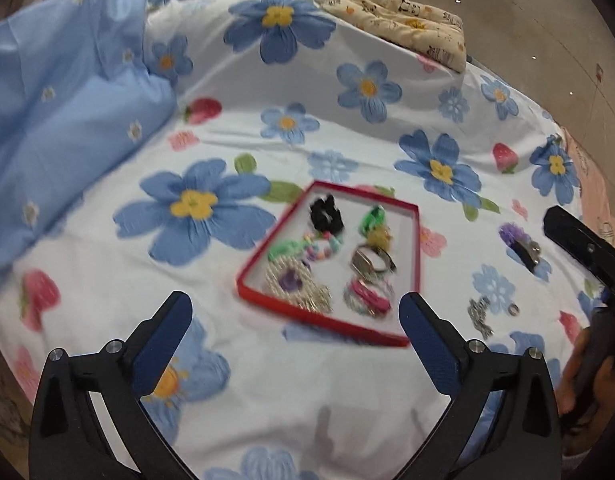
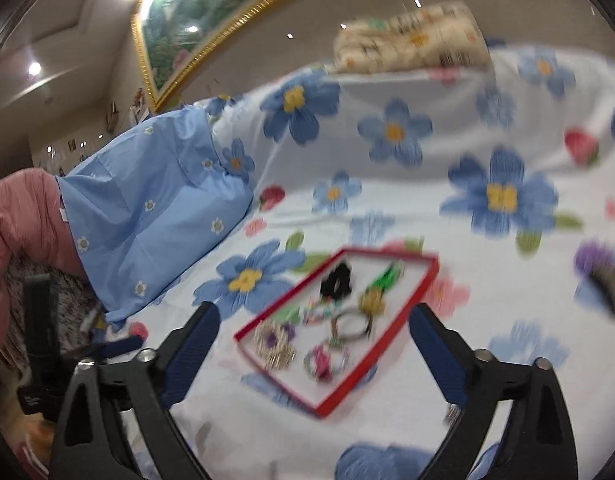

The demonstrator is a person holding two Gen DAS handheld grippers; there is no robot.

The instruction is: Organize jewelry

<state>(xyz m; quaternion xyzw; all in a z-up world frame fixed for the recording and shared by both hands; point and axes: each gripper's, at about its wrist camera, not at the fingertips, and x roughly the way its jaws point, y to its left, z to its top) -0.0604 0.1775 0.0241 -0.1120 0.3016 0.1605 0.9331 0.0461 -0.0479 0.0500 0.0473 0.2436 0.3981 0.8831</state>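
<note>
A red-rimmed jewelry tray (image 1: 418,236) lies on the flowered bedsheet; it also shows in the right wrist view (image 2: 427,280). It holds a black scrunchie (image 1: 326,214), a green piece (image 1: 372,218), a bead bracelet (image 1: 321,245), a silver bangle (image 1: 372,264), a pink bracelet (image 1: 367,296) and a silver-purple brooch (image 1: 295,282). Right of the tray lie a purple hair clip (image 1: 521,242), a silver chain (image 1: 479,316) and a small ring (image 1: 513,310). My left gripper (image 1: 295,316) is open and empty just before the tray. My right gripper (image 2: 313,326) is open and empty above it.
A blue pillow (image 1: 63,120) lies at the left and a cream patterned cushion (image 1: 403,16) at the back. The right gripper's body (image 1: 587,252) shows at the right edge of the left wrist view. A pink cloth (image 2: 15,232) lies beyond the pillow.
</note>
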